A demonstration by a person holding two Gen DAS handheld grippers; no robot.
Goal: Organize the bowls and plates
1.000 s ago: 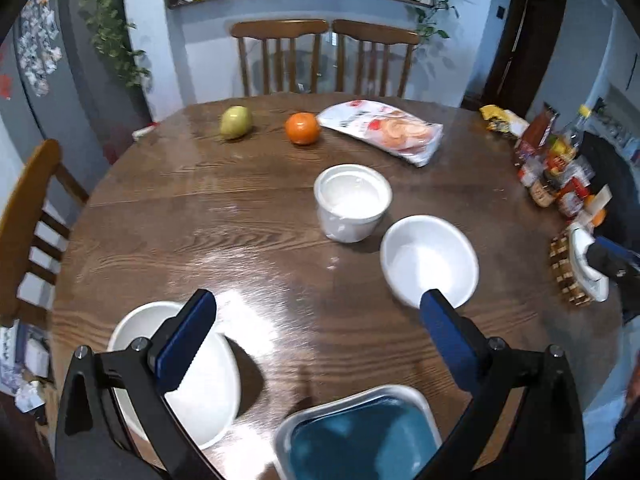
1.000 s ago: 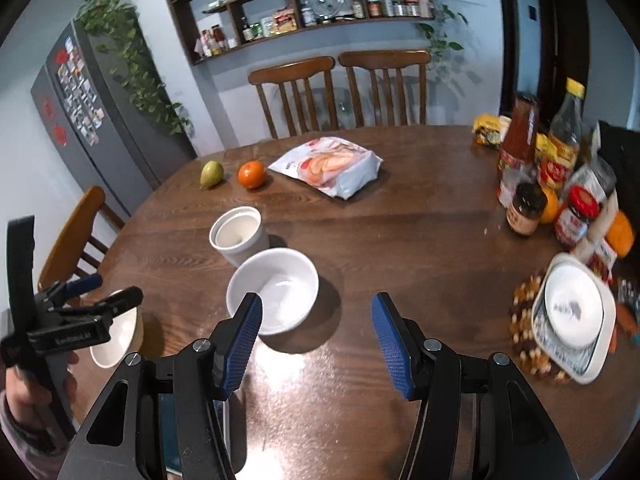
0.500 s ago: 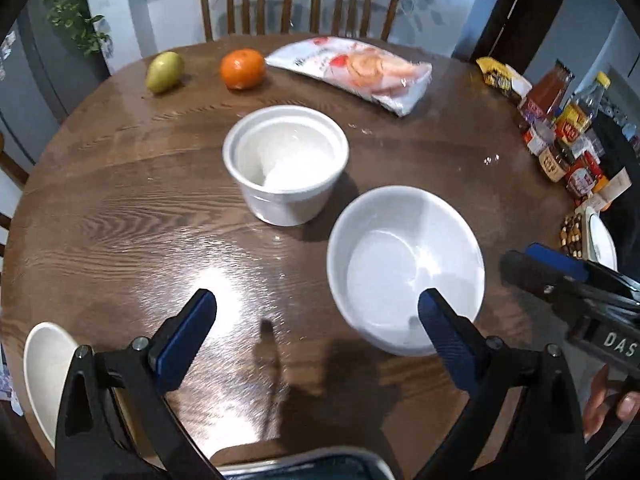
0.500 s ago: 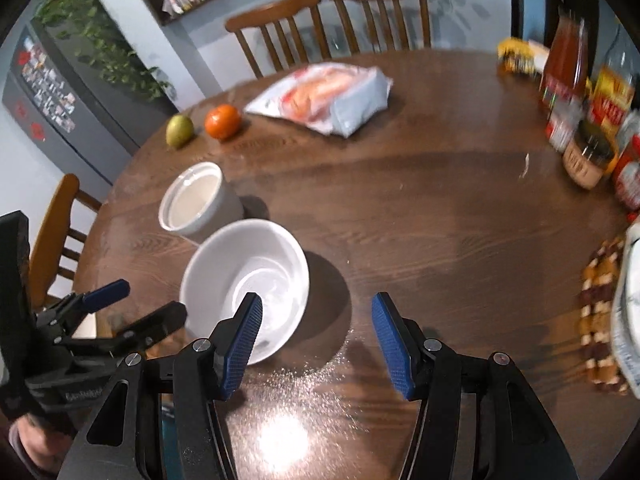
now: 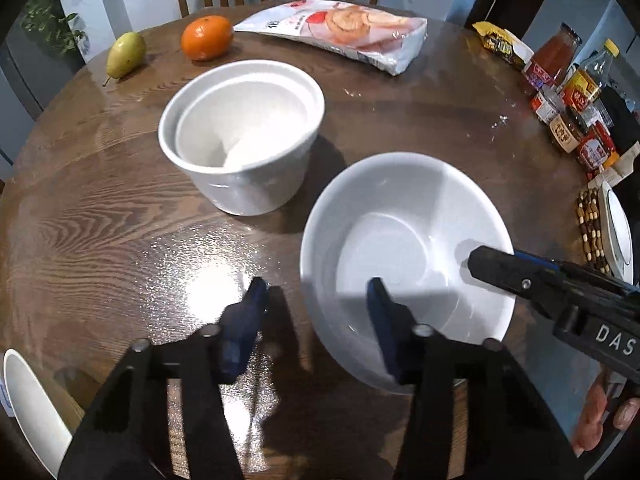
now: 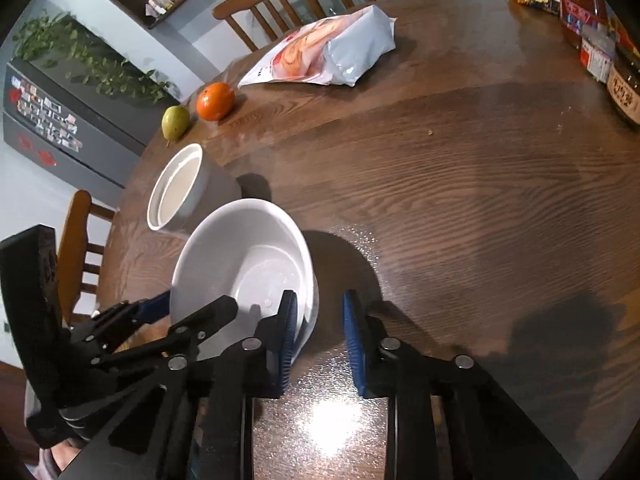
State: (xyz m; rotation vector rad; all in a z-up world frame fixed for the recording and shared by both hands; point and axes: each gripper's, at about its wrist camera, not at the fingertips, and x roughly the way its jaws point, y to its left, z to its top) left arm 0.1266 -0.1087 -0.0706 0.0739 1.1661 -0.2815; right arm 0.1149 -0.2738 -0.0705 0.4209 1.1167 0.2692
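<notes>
A wide white bowl (image 5: pixel 404 240) (image 6: pixel 248 256) stands on the round wooden table (image 5: pixel 100 216), next to a deep white pot (image 5: pixel 244 132) (image 6: pixel 176 188). My left gripper (image 5: pixel 316 312) straddles the bowl's near-left rim, one finger inside and one over the table. Its jaws are closing, but the pads stand off the rim. My right gripper (image 6: pixel 320 328) straddles the opposite rim and is closing too. Its inner finger lies against the bowl's wall, and a gap remains at the outer finger. Each gripper shows in the other's view, the right gripper (image 5: pixel 500 264) and the left gripper (image 6: pixel 192 304).
A white dish (image 5: pixel 24 408) sits at the table's near-left edge. A pear (image 5: pixel 126 54), an orange (image 5: pixel 206 38) and a snack bag (image 5: pixel 344 36) lie at the far side. Bottles and jars (image 5: pixel 568 92) and a beaded mat (image 5: pixel 590 228) with a white dish crowd the right edge.
Both grippers have come down onto the wide bowl from either side. Their jaws have narrowed, each now with the bowl's rim between its fingers.
</notes>
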